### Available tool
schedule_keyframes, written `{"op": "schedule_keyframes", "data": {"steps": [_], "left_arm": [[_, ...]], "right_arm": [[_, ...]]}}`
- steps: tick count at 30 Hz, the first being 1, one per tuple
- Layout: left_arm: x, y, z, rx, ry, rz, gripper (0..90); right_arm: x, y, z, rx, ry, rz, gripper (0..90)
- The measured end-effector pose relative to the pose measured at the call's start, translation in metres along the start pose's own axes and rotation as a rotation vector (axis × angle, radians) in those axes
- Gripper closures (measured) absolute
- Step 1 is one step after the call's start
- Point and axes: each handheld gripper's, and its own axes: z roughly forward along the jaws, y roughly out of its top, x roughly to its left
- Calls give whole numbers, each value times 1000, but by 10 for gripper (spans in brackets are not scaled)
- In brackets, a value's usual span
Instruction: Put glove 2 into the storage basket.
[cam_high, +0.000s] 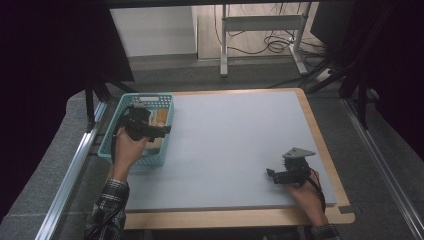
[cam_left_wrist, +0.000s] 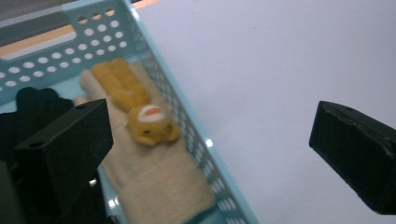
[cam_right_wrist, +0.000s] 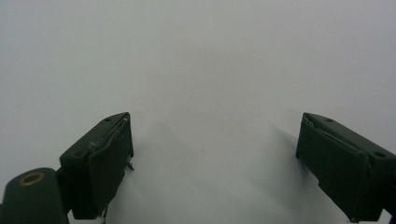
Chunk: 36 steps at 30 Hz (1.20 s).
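Observation:
A light blue perforated basket stands at the table's left edge. Inside it lies a cream knitted glove with a small yellow animal figure sewn on it, and a black glove lies beside it. My left gripper hovers over the basket's right wall, open, with one jaw over the basket and the other over the bare mat; the same gripper holds nothing. My right gripper rests low at the near right of the grey mat, open and empty, and its spread frames plain mat.
The grey mat covers a wooden table whose edge shows on the right and front. Metal rails run along both sides. Beyond the table stand a desk frame and cables on the floor.

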Motion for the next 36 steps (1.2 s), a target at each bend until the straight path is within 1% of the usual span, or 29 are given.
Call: {"op": "schedule_keyframes", "data": {"steps": [7, 14, 15, 25, 30, 36], "left_arm": [[-18, 1, 4, -2, -33, 35, 1], [-33, -1, 11, -6, -64, 61, 1], [-36, -1, 12, -3, -69, 71, 1], [-57, -7, 22, -15, -112, 97, 1], [-69, -8, 28, -3, -135, 127, 1], [-84, -8, 33, -8, -169, 150, 1]], "right_arm": [[0, 0, 0, 0, 0, 0, 107], [0, 0, 0, -1, -1, 0, 107], [0, 0, 0, -1, -1, 0, 107], [0, 0, 0, 0, 0, 1, 107], [0, 0, 0, -1, 0, 0, 107], [0, 0, 0, -1, 0, 0, 107]]}}
